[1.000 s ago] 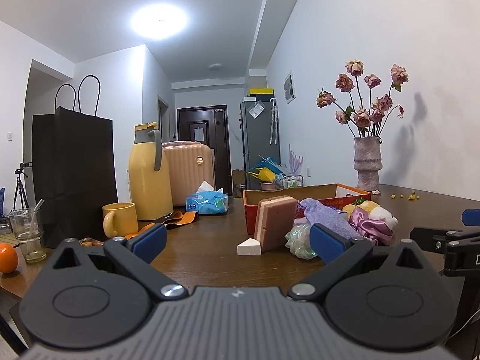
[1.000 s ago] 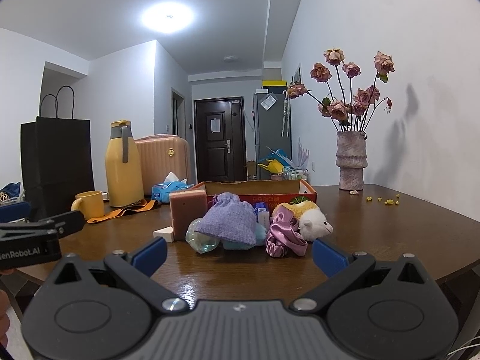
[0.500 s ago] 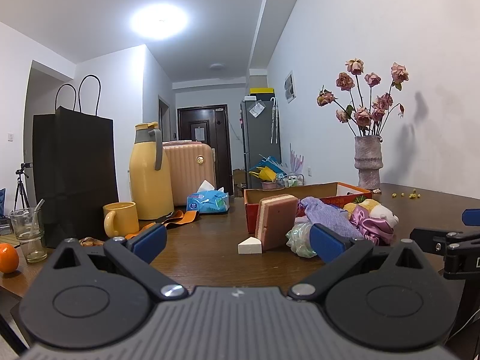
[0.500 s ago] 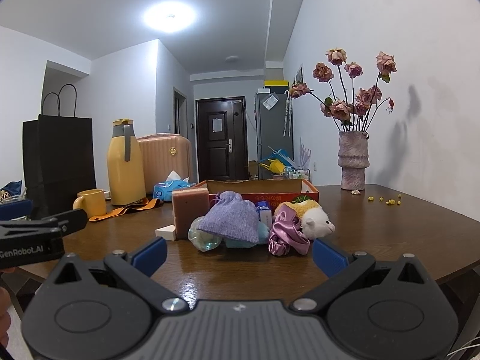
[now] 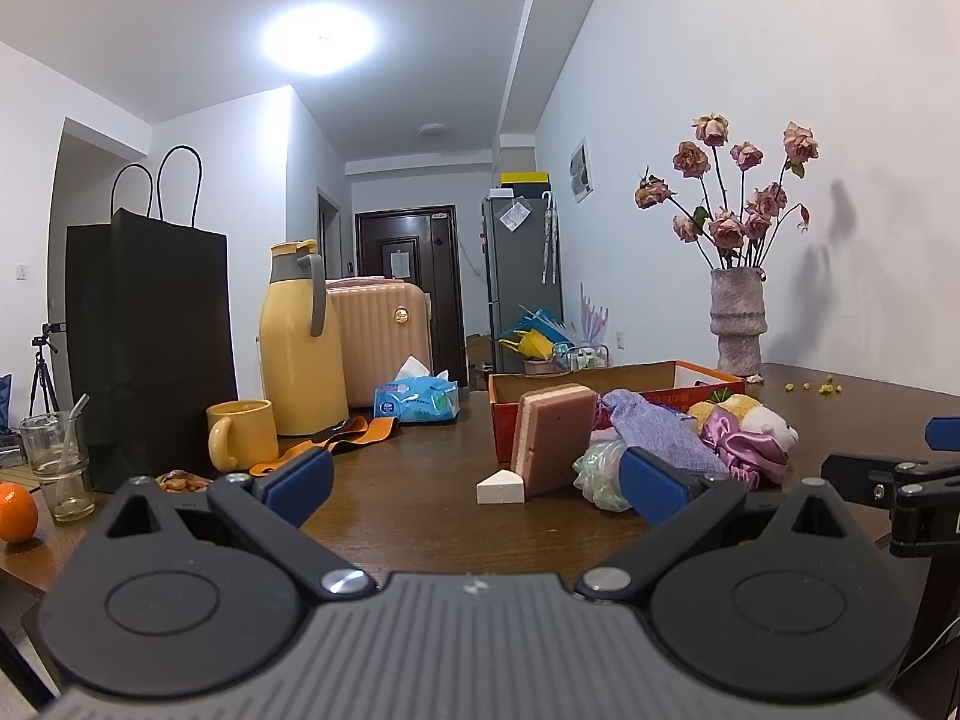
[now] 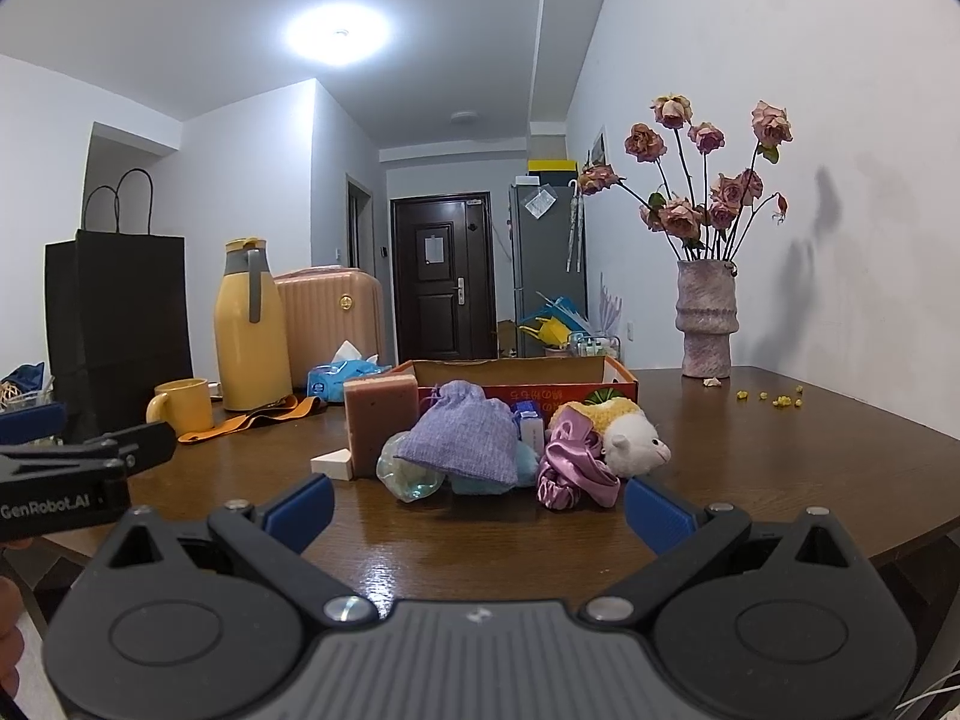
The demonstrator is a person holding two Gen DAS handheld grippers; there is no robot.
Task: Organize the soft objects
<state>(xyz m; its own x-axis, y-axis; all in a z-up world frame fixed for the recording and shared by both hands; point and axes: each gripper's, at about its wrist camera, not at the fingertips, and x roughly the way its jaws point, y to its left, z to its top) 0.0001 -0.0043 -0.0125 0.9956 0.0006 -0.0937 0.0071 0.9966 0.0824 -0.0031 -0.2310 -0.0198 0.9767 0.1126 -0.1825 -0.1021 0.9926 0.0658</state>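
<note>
A heap of soft things sits near the middle of a dark wooden counter (image 6: 780, 480), right in front of a shallow orange cardboard box (image 6: 516, 369). In the heap, a lilac drawstring pouch (image 6: 465, 441) lies over a clear, crinkly bag (image 6: 411, 474) and something pale blue. Just to its right are a shiny pink satin scrunchie (image 6: 570, 471) and a white and yellow plush toy (image 6: 633, 441), touching each other. At the left end a pink sponge block (image 6: 381, 423) stands upright, with a small white wedge sponge (image 6: 333, 465) just beside it.

The right gripper (image 6: 477, 507) hangs above the near counter edge, facing the heap, its blue-tipped fingers spread wide and empty. The left gripper (image 5: 474, 480) is beside it, further left, its fingers also wide apart and holding nothing.

Further left on the counter stand a yellow mug (image 5: 243, 435), a yellow thermos jug (image 5: 300, 342), a blue tissue pack (image 5: 417, 402) and a black paper bag (image 5: 147, 348). A vase of dried roses (image 6: 705, 324) stands at the far right by the wall.
</note>
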